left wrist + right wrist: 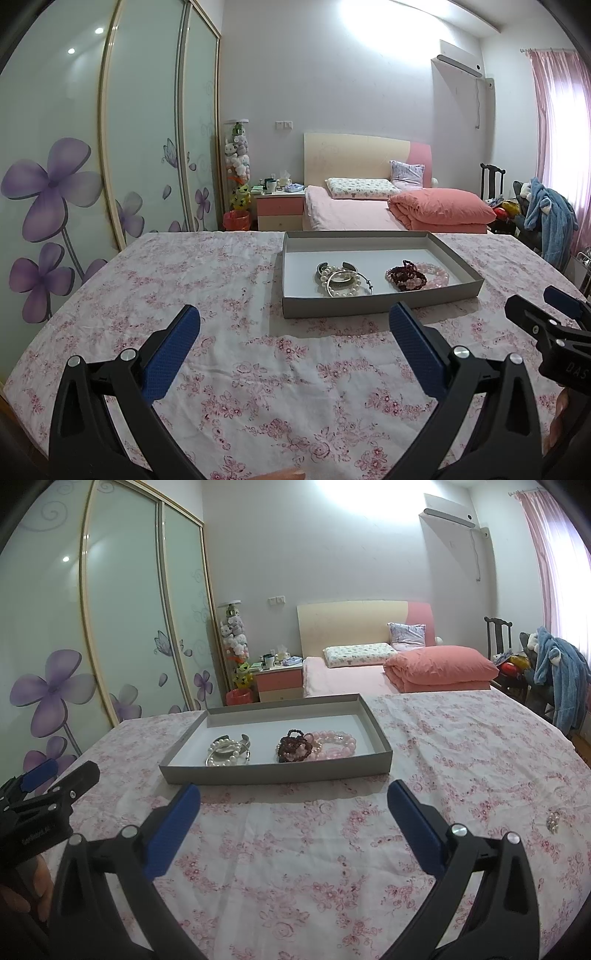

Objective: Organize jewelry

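A shallow grey tray (pixel 369 308) (pixel 273 773) lies on the floral tablecloth ahead of both grippers. On its left side sit pearl bracelets with silver bangles (pixel 341 281) (pixel 228 752). Dark red bead bracelets (pixel 406 277) (pixel 293 746) and pink bead bracelets (pixel 436 273) (pixel 334 744) lie on its right side. My left gripper (pixel 295 319) is open and holds nothing, short of the tray's near wall. My right gripper (pixel 293 797) is open too, empty, just before the tray. A small pearl-and-metal piece (pixel 553 821) lies loose on the cloth at the right.
The floral tablecloth (pixel 258 387) (pixel 461 757) covers a wide table. Beyond it stand a pink bed (pixel 369 210), a nightstand (pixel 279 210), a sliding wardrobe (pixel 74 166) on the left and a chair with a blue garment (pixel 561 679) on the right.
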A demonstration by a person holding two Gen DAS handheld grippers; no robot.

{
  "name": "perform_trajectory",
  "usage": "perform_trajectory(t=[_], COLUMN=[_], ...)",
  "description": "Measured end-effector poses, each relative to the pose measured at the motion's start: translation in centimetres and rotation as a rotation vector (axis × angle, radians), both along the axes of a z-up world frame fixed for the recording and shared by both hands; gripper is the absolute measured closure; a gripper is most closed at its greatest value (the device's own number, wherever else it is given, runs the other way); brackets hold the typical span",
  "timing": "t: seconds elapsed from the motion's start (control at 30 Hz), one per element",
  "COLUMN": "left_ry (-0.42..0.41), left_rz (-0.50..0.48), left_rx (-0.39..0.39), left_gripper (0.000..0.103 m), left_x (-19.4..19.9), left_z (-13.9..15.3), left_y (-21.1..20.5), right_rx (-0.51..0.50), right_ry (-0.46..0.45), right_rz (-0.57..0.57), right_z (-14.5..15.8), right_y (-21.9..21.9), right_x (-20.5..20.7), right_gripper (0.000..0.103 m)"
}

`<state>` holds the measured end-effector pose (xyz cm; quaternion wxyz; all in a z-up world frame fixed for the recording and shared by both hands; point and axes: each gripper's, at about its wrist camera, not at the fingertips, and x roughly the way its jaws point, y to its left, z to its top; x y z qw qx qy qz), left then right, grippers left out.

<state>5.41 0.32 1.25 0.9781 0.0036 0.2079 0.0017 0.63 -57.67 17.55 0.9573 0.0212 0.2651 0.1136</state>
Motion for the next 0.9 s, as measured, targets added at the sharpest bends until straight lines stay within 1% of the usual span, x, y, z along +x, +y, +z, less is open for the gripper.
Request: perform_trajectory(t=[0.33, 0.9], left_ry=[0.007, 0.009], left_rz=[0.008, 0.007], left_rx=[0.006, 0.006], left_gripper=[0.002, 0.002], left_x=[-0.05, 0.00], left_z=[0.04, 0.11], left_y=[-0.12, -0.13], right_rx=[-0.001, -0.001], right_ry=[0.000, 0.007], right_rz=[0.000, 0.000], right_z=[0.11, -0.79], right_y=[0.05, -0.10], right_x=[0.05, -0.17], right_gripper=[0.004, 0.004])
